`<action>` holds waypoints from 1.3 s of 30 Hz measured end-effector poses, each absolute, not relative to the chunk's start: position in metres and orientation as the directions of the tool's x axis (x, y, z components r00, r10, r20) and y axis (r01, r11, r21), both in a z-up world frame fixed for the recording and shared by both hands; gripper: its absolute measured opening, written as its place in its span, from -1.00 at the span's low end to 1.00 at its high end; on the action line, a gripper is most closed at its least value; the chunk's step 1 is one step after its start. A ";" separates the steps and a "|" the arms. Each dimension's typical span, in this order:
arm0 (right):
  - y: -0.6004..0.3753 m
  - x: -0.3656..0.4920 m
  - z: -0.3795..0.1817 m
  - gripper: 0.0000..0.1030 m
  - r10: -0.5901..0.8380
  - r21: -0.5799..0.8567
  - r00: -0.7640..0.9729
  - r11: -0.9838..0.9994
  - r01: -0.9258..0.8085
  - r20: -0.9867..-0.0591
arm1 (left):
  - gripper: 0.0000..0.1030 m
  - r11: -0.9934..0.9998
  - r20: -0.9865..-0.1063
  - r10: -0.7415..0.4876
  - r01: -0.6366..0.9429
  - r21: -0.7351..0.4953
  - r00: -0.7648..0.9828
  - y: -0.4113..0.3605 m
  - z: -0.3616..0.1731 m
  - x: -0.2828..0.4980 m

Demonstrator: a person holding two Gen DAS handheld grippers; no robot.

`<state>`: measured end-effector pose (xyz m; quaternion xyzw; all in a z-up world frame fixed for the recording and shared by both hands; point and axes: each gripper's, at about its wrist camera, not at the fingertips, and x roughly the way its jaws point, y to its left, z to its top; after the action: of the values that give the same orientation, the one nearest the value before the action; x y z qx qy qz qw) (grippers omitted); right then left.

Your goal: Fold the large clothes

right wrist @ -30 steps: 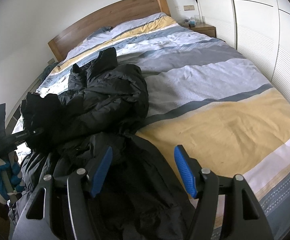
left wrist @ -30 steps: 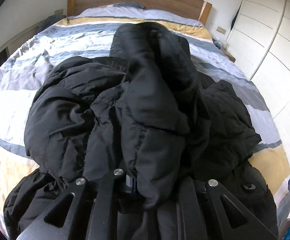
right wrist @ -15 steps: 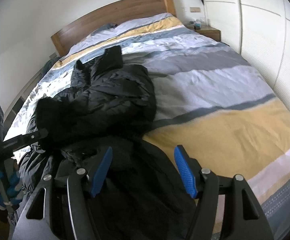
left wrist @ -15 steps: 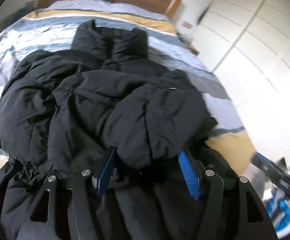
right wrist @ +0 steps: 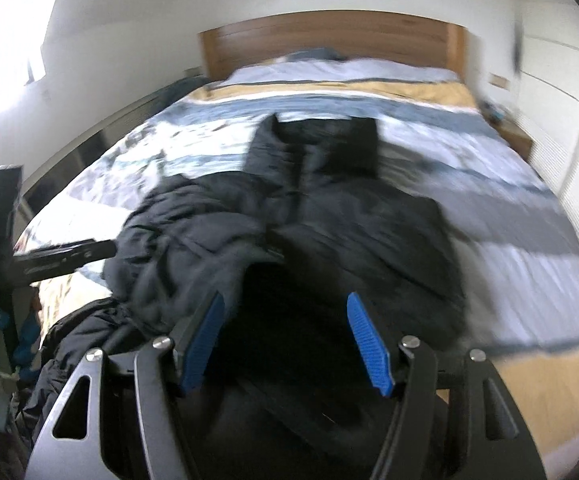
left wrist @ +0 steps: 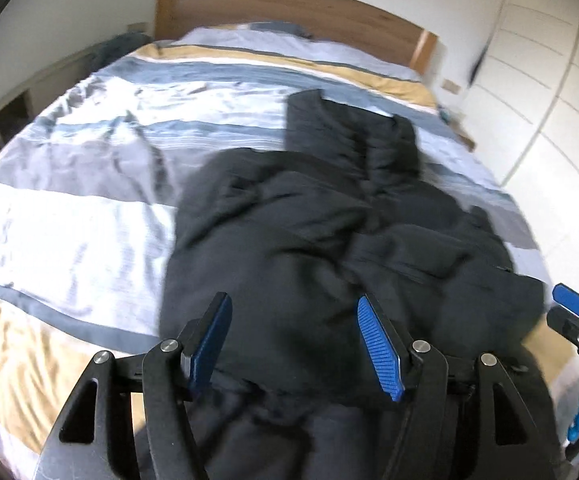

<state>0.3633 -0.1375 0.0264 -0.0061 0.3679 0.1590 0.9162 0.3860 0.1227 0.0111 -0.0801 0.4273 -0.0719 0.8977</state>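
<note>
The wide bed with the wooden headboard and the striped grey, white and yellow cover carries everything, and it gives a soft, broad surface for folding. On it lies the black padded winter jacket, with its collar toward the headboard and its lower part hanging over the near edge; its sleeves seem to be folded in over the body, which makes a narrower bundle for the next fold. The left hand-held gripper hovers over the near part of the jacket with its blue pads apart and nothing pressed between them. The right hand-held gripper is also spread and empty, above the dark middle of the jacket. One second ago the left one was clamped on a black fold lifted high; now this fold lies flat on the body. The right one looked at the jacket from the side and now faces it straight.
</note>
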 end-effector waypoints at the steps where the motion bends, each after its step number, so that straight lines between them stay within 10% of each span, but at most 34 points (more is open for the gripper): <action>1: -0.129 0.367 0.025 0.22 0.296 0.102 0.674 0.945 -0.312 -0.677 | 0.25 0.978 -0.762 -0.186 0.046 -0.201 0.620 0.127 0.007 0.392; 15: -0.102 0.416 -0.064 0.22 0.277 0.077 0.557 0.931 -0.356 -0.783 | 0.30 0.993 -0.823 -0.101 0.010 -0.115 0.560 0.110 -0.057 0.418; 39: -0.106 0.414 -0.046 0.22 0.250 0.024 0.555 0.924 -0.381 -0.793 | 0.44 0.996 -0.826 -0.075 0.009 -0.084 0.559 0.098 -0.047 0.415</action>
<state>0.4136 -0.1056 -0.0463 -0.0752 0.4361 0.1796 0.8786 0.4153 0.0975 -0.0472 -0.0351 0.4688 -0.0238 0.8823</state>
